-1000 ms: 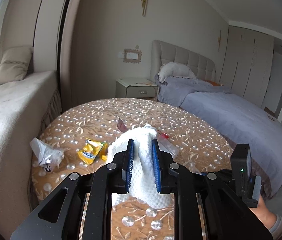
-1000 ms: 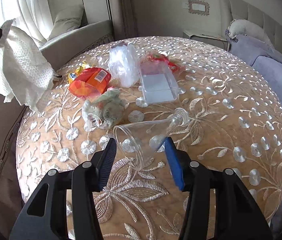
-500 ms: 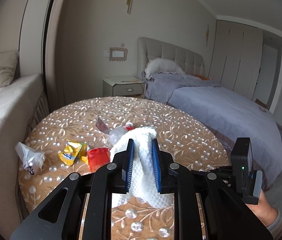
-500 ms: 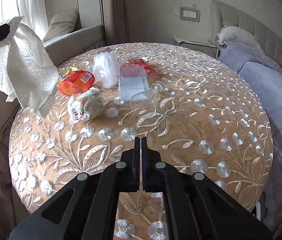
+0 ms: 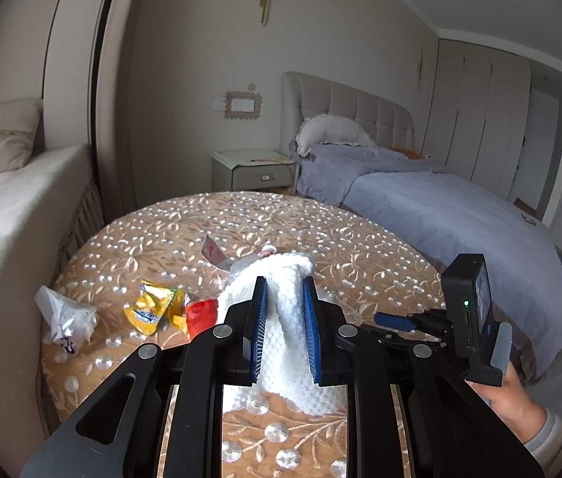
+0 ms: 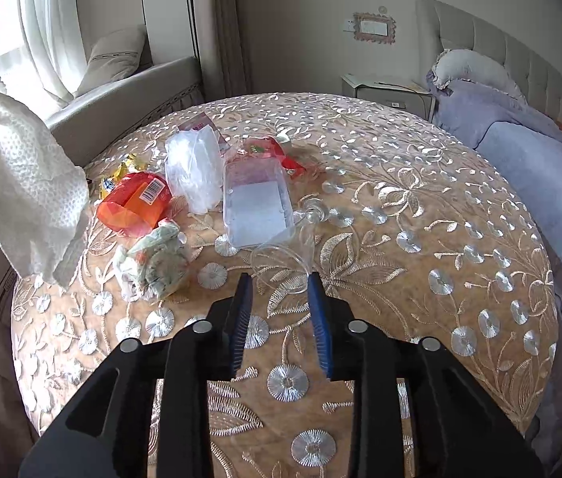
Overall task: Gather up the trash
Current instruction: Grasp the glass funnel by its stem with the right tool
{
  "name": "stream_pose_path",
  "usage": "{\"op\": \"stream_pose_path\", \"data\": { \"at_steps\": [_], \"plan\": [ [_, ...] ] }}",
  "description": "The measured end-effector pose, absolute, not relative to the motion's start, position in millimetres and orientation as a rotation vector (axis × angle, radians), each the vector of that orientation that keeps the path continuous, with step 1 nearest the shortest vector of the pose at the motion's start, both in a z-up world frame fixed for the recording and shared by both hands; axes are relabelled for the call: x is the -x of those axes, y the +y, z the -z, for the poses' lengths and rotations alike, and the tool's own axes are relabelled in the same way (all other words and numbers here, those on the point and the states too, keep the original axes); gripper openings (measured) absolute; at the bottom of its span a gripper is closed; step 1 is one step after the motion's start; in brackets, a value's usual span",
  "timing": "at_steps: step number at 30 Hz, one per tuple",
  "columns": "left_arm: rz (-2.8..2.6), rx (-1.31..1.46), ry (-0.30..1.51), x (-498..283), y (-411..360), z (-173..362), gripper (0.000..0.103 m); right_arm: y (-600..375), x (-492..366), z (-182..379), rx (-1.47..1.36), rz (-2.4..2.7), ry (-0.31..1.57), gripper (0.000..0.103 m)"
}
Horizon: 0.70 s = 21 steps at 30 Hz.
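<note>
My left gripper is shut on a white paper towel that hangs over the round table; the towel also shows at the left of the right wrist view. My right gripper is low over the table with its jaws opening. A clear plastic cup lies on its side with its rim reaching in between the fingertips, and the pads do not press on it. Past the cup lie a clear plastic box, a clear bag, an orange wrapper and a crumpled greenish wrapper.
More trash is on the left of the table: a crumpled white bag and a yellow wrapper. A cushioned bench runs along the left. A nightstand and a bed stand behind and to the right.
A second ago the right jaws stood open around the cup. They then shut empty farther back from it. Now they stand apart again, close to the cup's rim. The left grip is unchanged.
</note>
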<state>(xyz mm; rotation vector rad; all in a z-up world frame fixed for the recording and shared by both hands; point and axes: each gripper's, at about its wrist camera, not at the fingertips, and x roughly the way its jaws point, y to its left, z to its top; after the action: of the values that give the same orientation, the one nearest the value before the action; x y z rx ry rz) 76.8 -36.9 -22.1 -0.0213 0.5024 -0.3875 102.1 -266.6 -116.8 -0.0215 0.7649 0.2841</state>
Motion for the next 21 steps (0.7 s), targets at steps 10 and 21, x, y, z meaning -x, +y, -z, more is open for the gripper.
{"op": "stream_pose_path", "data": {
  "at_steps": [10, 21],
  "plan": [
    [0.377, 0.035, 0.528, -92, -24, 30, 0.017, -254, -135, 133, 0.021, -0.244, 0.817, 0.054],
    [0.376, 0.044, 0.529, -90, -20, 32, 0.017, -257, -138, 134, 0.003, -0.224, 0.825, 0.046]
  ]
}}
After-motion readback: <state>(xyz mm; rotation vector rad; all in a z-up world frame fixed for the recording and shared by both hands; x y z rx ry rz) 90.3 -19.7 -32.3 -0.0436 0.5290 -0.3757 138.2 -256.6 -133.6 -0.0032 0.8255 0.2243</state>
